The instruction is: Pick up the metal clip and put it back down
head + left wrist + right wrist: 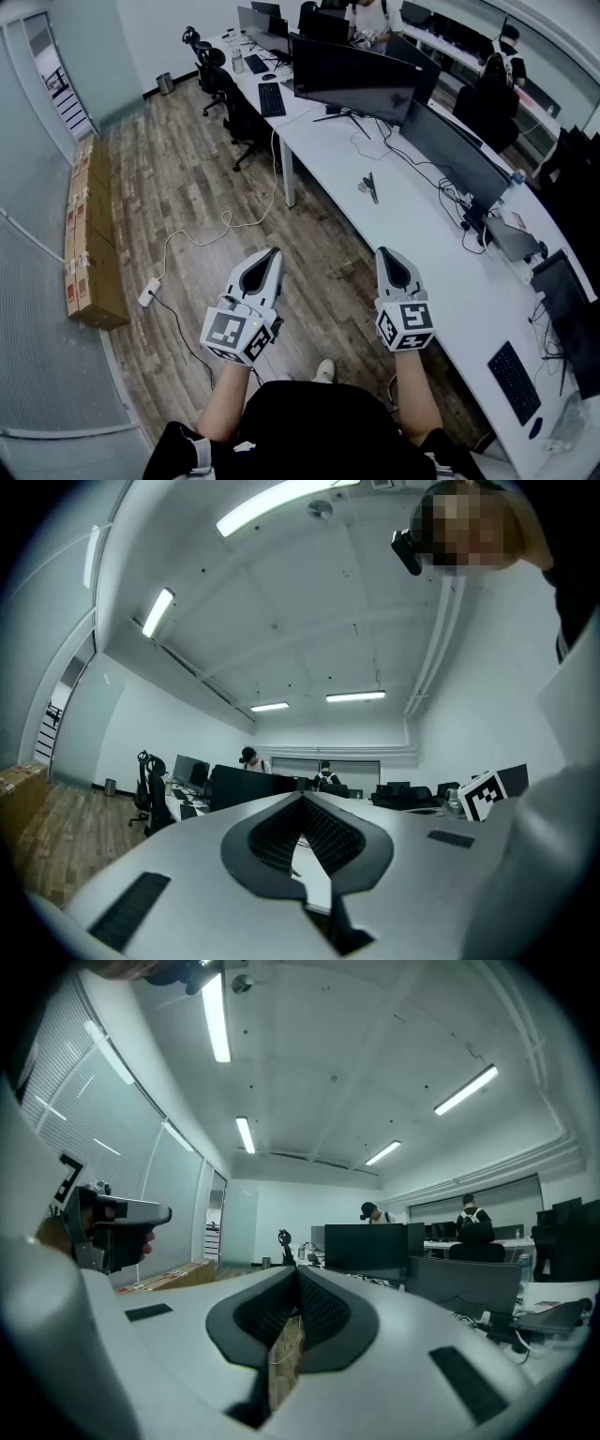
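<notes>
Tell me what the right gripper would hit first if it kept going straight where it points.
Probably the big black monitor, though depth is unclear. The right gripper points level along the white desk, so it likely passes above the metal clip.

two tools [275,251] [383,251], one metal clip [368,186], three keyboards [271,98] [255,64] [513,380] and one power strip [149,292].

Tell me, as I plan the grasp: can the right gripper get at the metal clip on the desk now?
Probably yes: the metal clip lies on a bare stretch of the white desk ahead of the right gripper, nothing between them. Its fingers are shut and would need opening first.
</notes>
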A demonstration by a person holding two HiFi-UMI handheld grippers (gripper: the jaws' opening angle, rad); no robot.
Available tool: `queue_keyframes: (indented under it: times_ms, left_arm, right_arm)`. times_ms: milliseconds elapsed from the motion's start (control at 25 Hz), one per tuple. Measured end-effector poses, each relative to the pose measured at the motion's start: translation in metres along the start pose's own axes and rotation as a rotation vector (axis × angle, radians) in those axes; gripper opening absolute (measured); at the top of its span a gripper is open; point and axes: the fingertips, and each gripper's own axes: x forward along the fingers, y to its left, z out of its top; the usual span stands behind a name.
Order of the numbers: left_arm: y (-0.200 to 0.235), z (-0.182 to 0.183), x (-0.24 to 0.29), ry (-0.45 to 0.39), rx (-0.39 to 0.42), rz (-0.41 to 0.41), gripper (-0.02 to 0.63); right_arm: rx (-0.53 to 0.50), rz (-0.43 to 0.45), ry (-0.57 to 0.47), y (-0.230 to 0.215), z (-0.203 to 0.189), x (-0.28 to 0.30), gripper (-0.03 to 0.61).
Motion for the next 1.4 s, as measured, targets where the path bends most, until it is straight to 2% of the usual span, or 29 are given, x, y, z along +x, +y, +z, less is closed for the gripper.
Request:
queue_keyframes:
  times_ms: [400,720,1000,1400]
  left_arm:
    - [-0.005,-0.024,0.028,0.032,0.018,0.01,0.012]
    - [-0.032,-0.05,0.051,0.068,0.052,0.025,0.012]
    - [-0.047,-0.07,0.069,0.098,0.044,0.025,0.012]
    - [-0.04,-0.079,0.1,0.111,0.047,0.027,0.012]
  right_arm:
    - [0.025,0.029,0.005,-0.024,-0.008,0.014,0.023]
    - [0.01,0.07,0.037,-0.044,-0.028,0.02,0.023]
    - [0.015,0.097,0.046,-0.061,-0.039,0.023,0.023]
    - [0.014,0.109,0.053,-0.077,-0.043,0.045,0.023]
